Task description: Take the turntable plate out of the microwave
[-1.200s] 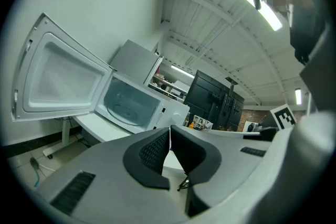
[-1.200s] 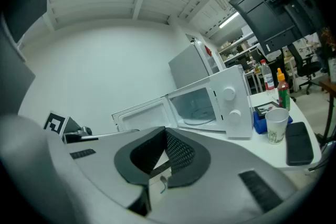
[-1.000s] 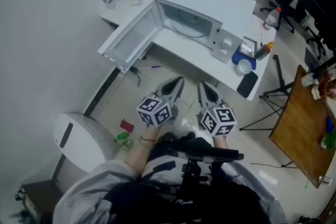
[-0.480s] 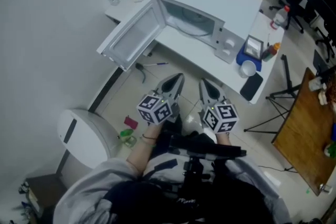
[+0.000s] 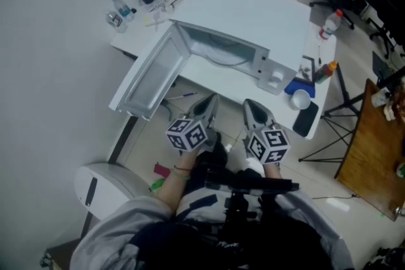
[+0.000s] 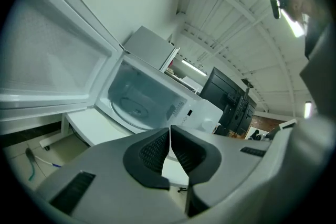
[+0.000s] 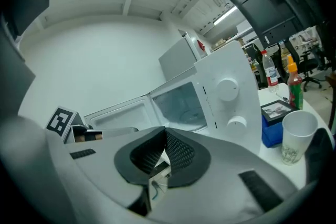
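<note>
Microwave (image 5: 243, 16) stands on the white bench (image 5: 212, 79), its door (image 5: 147, 76) swung fully open to the left. Turntable plate (image 6: 134, 107) lies on the cavity floor, untouched. Left gripper (image 5: 211, 100) and right gripper (image 5: 249, 104) are side by side in front of the bench, short of the opening and pointing towards it. Jaws of each are pressed together, nothing between them. A paper cup (image 5: 301, 98) sits right of the microwave.

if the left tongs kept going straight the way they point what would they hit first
Probably the microwave, at the lower right of its open mouth. Depth is unclear, so the left tongs might catch the table edge first.
</note>
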`<act>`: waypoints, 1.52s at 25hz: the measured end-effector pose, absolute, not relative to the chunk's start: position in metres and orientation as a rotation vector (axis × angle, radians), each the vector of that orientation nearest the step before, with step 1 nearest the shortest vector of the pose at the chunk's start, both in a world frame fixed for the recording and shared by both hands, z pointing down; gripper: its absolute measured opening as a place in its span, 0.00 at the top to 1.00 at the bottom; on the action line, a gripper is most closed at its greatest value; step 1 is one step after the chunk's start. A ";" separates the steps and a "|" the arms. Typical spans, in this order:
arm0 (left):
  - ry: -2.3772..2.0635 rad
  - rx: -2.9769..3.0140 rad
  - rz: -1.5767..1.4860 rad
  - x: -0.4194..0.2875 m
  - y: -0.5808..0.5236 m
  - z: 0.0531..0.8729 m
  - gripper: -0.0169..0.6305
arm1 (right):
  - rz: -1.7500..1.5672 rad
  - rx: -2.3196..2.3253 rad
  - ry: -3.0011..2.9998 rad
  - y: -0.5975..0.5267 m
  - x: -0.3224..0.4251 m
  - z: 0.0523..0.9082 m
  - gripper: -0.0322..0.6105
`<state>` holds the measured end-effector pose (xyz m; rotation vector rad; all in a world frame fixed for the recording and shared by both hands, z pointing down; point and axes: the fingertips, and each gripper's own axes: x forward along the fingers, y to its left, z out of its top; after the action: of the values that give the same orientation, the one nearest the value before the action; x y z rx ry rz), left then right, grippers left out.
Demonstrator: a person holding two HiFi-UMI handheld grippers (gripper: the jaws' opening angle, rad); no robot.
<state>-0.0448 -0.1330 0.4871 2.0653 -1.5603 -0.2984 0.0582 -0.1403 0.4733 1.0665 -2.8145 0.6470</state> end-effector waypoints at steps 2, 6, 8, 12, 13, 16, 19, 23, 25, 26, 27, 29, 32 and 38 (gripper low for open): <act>-1.537 2.039 -0.276 -0.062 -0.152 0.494 0.95 | 0.658 1.104 -2.798 -0.157 0.046 0.475 0.95; -1.467 1.987 -0.208 -0.090 -0.178 0.516 0.95 | 0.677 1.160 -2.741 -0.179 0.020 0.483 0.95; -1.411 1.998 -0.187 -0.099 -0.191 0.525 0.95 | 0.693 1.196 -2.713 -0.189 0.010 0.489 0.95; -1.270 2.016 -0.170 -0.107 -0.217 0.542 0.95 | 0.712 1.272 -2.663 -0.204 -0.005 0.499 0.95; -1.244 2.010 -0.165 -0.109 -0.224 0.546 0.94 | 0.717 1.293 -2.649 -0.206 -0.007 0.501 0.95; -1.175 1.989 -0.154 -0.110 -0.243 0.552 0.87 | 0.734 1.351 -2.603 -0.212 -0.008 0.508 0.95; -1.139 1.934 -0.166 -0.113 -0.261 0.559 0.85 | 0.742 1.409 -2.556 -0.214 -0.005 0.513 0.95; -1.116 1.842 -0.158 -0.118 -0.278 0.577 0.82 | 0.743 1.500 -2.502 -0.217 0.007 0.517 0.95; -1.116 1.797 -0.186 -0.122 -0.286 0.582 0.81 | 0.749 1.536 -2.475 -0.219 0.013 0.519 0.95; -1.116 1.775 -0.212 -0.125 -0.290 0.584 0.80 | 0.752 1.551 -2.462 -0.219 0.015 0.519 0.95; -1.114 1.755 -0.237 -0.127 -0.294 0.585 0.80 | 0.754 1.565 -2.450 -0.219 0.017 0.520 0.95; -1.110 1.723 -0.271 -0.130 -0.300 0.587 0.79 | 0.755 1.585 -2.432 -0.220 0.020 0.524 0.95; -1.095 1.671 -0.323 -0.133 -0.309 0.591 0.77 | 0.762 1.583 -2.417 -0.219 0.020 0.529 0.95; -1.097 1.563 -0.428 -0.136 -0.326 0.595 0.77 | 0.743 1.544 -2.421 -0.219 0.013 0.531 0.95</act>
<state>-0.1361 -0.3256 0.5950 1.5627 -1.0968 -0.4277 0.0133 -0.2189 0.5314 1.5439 -2.4210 0.7432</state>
